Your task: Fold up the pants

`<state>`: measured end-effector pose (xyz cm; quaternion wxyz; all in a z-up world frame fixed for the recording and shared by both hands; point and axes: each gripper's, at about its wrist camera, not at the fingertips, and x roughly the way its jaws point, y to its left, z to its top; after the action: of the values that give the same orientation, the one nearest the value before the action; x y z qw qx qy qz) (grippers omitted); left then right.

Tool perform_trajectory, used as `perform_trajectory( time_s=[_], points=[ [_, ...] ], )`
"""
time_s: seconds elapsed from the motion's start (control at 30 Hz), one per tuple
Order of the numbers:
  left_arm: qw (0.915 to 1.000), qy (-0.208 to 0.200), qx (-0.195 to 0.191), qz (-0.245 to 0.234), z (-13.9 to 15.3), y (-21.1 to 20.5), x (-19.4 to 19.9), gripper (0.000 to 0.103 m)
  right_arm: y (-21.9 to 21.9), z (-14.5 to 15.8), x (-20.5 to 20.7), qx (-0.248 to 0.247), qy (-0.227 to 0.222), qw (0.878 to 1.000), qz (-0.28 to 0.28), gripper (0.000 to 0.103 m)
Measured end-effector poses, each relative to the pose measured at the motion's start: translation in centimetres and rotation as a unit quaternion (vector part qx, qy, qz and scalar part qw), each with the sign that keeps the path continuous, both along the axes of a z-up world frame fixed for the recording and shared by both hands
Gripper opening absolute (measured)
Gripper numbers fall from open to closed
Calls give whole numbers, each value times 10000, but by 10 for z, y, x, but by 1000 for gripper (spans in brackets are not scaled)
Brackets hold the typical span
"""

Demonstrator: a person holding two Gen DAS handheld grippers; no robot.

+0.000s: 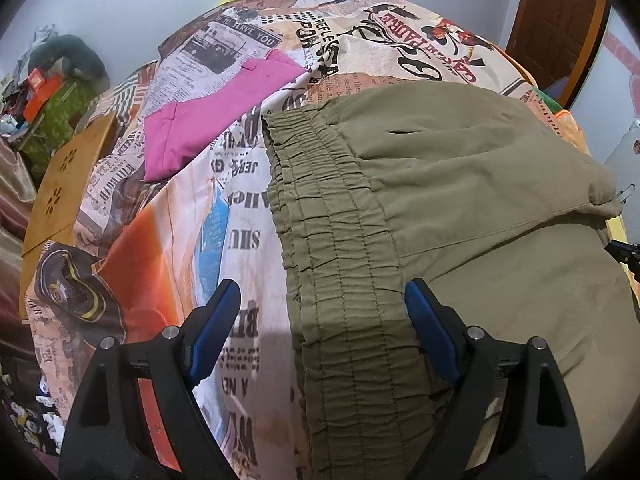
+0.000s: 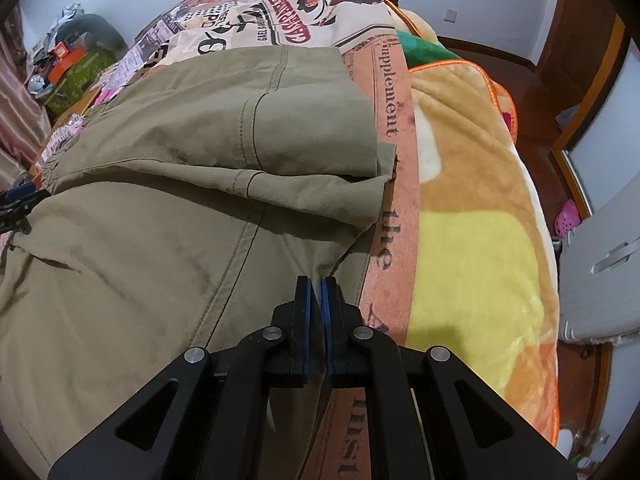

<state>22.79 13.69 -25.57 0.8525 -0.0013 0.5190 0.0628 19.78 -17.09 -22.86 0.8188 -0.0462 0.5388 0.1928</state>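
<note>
Olive-green pants (image 1: 460, 200) lie on a bed with a newspaper-print sheet (image 1: 224, 216). Their elastic waistband (image 1: 340, 280) runs toward my left gripper (image 1: 322, 298), which is open, its blue pads on either side of the band's near end. In the right wrist view the pants (image 2: 160, 208) are folded over, the leg ends stacked at the right edge. My right gripper (image 2: 317, 288) is shut on a fold of the pants fabric at their right edge. The left gripper's tip (image 2: 20, 200) shows at the far left.
A pink garment (image 1: 216, 108) lies on the sheet behind the waistband. A wooden board (image 1: 60, 192) sits at the bed's left. A yellow-and-orange fleece blanket (image 2: 472, 208) covers the bed's right side. A grey suitcase (image 2: 600, 272) and a wooden door (image 1: 560, 16) stand to the right.
</note>
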Motion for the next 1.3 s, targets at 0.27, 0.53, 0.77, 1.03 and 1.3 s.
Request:
perform_trajectory(
  time_s=[0.27, 0.53, 0.77, 1.03, 1.3],
  points=[
    [9995, -273, 165, 13, 34, 5, 10, 86, -25, 29, 16, 419, -185, 9983, -355, 37],
    [9998, -70, -175, 4, 30, 16, 54, 86, -21, 37, 52, 647, -371, 9965, -385, 51],
    [9977, 424, -527, 8, -9, 19, 73, 86, -5, 11, 73, 1045, 17, 9942, -251, 51],
    [9983, 305, -477, -96, -16, 17, 69, 71, 5, 7, 78, 914, -99, 9957, -83, 8],
    [9996, 144, 181, -134, -13, 14, 65, 62, 25, 43, 85, 446, -958, 9938, 339, 5]
  ],
)
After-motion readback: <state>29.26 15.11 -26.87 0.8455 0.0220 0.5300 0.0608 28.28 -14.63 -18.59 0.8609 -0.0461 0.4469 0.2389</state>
